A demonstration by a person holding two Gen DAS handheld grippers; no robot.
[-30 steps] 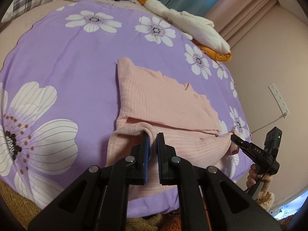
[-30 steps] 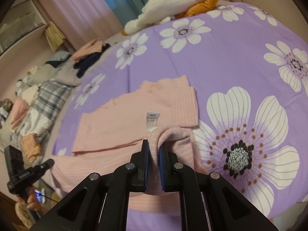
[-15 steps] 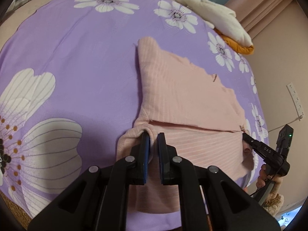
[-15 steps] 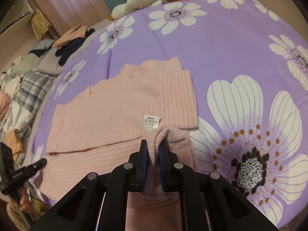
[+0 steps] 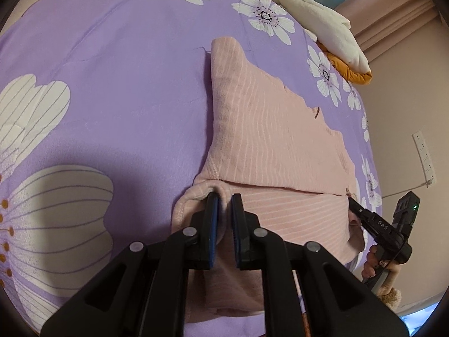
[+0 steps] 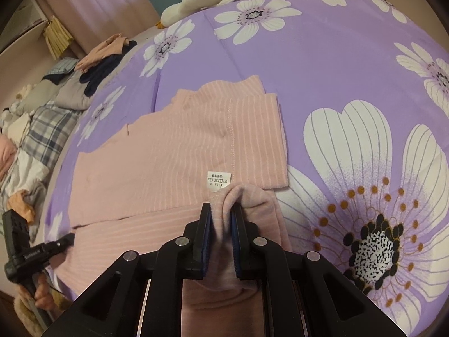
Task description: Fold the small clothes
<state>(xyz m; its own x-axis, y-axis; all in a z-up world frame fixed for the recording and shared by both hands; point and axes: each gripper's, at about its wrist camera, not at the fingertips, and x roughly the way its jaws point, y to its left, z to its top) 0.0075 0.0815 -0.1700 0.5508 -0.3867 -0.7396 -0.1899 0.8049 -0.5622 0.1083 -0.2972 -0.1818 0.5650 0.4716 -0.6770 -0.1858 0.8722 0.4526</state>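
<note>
Pink striped knit, the garment [image 5: 269,146] lies half folded on our purple flowered bedspread [image 5: 126,84], and in the left wrist view our left gripper [image 5: 224,199] pinches its near hem, the jaws just easing apart around the fabric. In the right wrist view our right gripper [image 6: 221,210] is clenched on a bunched fold of the garment [image 6: 182,151] just below its care label [image 6: 219,179].

Left gripper [image 5: 224,206] and right gripper [image 6: 221,216] — angled down, fingers near-closed, gripping.
</note>
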